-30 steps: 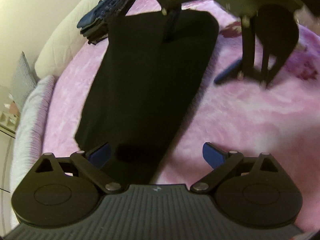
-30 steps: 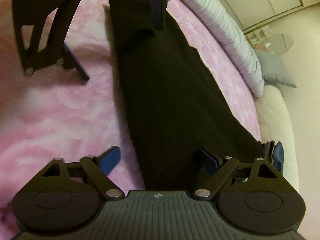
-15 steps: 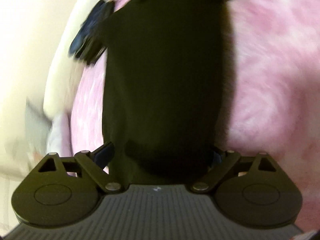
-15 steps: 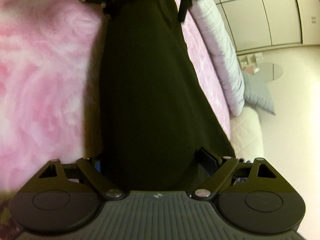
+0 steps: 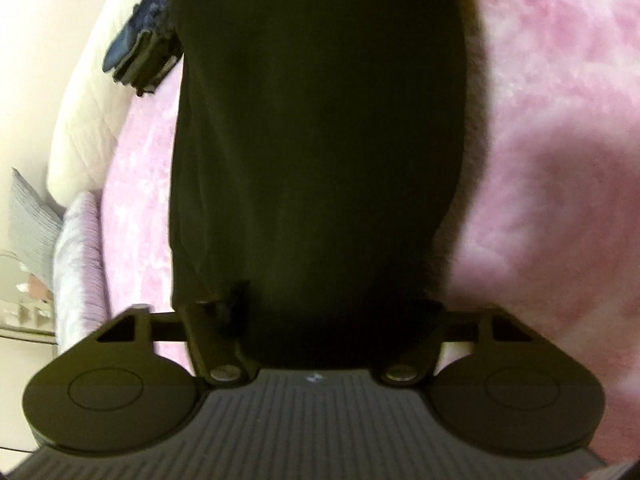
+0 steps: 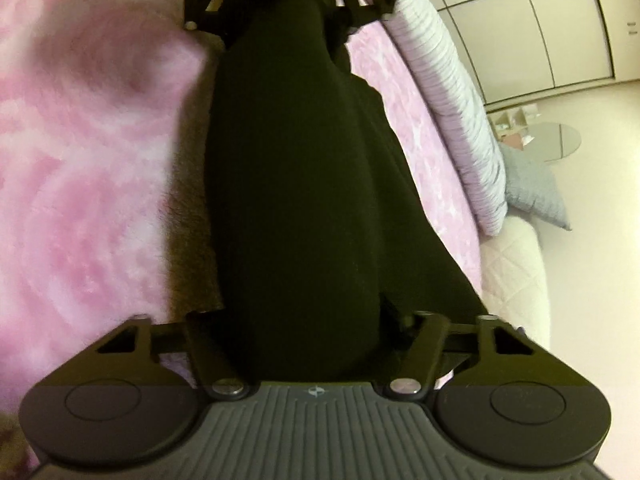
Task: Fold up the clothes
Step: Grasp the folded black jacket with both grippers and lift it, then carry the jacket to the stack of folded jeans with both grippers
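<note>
While my left tongs (image 5: 320, 320) and right tongs (image 6: 316, 320) each clamp an end of the black garment (image 5: 320, 140), it stretches over the pink bed cover (image 5: 560, 160); a dark folded pile (image 5: 144, 44) lies just beside it.

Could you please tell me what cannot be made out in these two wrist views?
- Left gripper fingertips: left wrist view, buried in the black cloth garment.
- Right gripper fingertips: right wrist view, same garment.
- Dark folded stack: left view, blurred, partly cut off.

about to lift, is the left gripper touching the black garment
Touching: in the left wrist view the left gripper has its fingers closed onto the black garment.
</note>
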Motion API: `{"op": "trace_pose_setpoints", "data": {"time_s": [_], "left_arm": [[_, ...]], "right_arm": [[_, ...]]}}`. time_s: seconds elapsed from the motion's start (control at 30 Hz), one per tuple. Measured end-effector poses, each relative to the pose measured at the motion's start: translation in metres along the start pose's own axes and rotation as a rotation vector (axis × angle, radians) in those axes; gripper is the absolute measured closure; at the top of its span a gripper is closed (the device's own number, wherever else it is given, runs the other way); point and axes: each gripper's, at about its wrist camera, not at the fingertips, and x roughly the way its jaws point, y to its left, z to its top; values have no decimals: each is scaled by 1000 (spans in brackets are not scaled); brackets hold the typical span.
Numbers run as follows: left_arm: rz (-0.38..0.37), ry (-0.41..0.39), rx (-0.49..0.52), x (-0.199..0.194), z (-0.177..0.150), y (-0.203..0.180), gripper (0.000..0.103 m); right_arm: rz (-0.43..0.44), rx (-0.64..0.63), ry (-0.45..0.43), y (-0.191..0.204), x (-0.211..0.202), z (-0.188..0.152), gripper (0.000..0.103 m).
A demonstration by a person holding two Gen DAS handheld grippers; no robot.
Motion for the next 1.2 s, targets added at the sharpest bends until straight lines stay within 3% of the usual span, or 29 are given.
{"op": "trace_pose_setpoints", "data": {"time_s": [0.03,0.2,0.47,0.63,0.93,1.2], "left_arm": [[-3,-4,3,-5,0,2,60],[22,-5,-5,-29,5,24,70],[56,-32,-44,-85,35,76,72],[59,-63,-36,-126,61,93,73],[42,-54,-3,-158,133,113,72],[70,-9,-6,-134,236,175,72]], "right_arm": [[2,9,-9,-7,-5,0,62],[-15,26,-29,-46,-28,5,68],[-74,9,-30,-120,-75,5,69],[-92,26,-3,-137,-121,-12,70],[-64,63,-20,-174,-164,-78,70],[-75,91,-72,-265,-151,-176,70]]}}
